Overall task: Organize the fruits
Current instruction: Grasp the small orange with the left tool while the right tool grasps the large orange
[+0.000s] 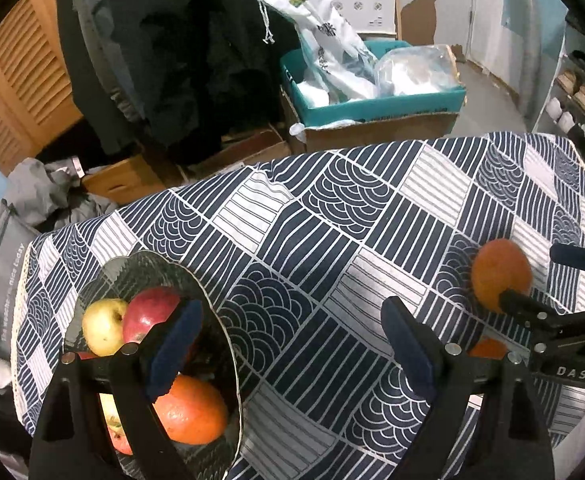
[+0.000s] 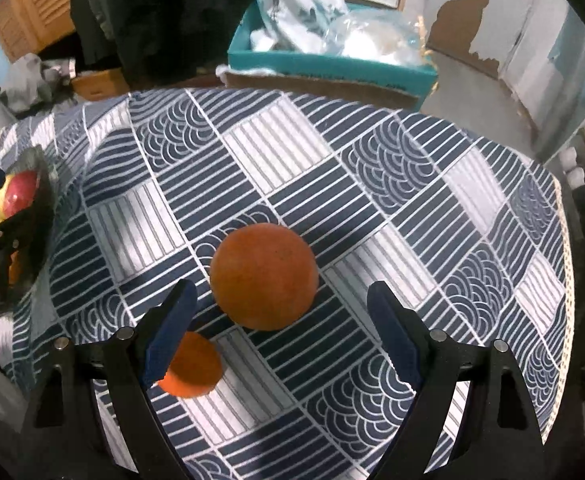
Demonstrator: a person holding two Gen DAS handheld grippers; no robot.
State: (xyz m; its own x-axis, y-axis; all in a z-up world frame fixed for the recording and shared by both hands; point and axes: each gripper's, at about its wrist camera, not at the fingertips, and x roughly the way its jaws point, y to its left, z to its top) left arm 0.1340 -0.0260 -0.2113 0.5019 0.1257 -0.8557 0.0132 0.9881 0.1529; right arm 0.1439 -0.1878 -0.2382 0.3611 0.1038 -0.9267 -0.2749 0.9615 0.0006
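Note:
A dark glass bowl (image 1: 216, 308) at the table's left holds a yellow apple (image 1: 103, 326), a red apple (image 1: 150, 312) and an orange (image 1: 192, 410); it also shows in the right wrist view (image 2: 44, 216). My left gripper (image 1: 292, 344) is open and empty, its left finger over the bowl. A large orange (image 2: 264, 276) lies on the patterned tablecloth (image 2: 332, 184), just ahead of my open, empty right gripper (image 2: 280, 328). A smaller orange (image 2: 196, 368) lies by its left finger. The large orange (image 1: 500, 274) and the right gripper (image 1: 540, 280) also show in the left wrist view.
Beyond the table's far edge stand a teal box (image 1: 372, 96) with plastic bags, cardboard boxes (image 1: 124, 180), dark hanging clothes (image 1: 180, 60) and a shoe rack (image 1: 576, 100) at the right. A grey bag (image 1: 0, 292) sits at the left.

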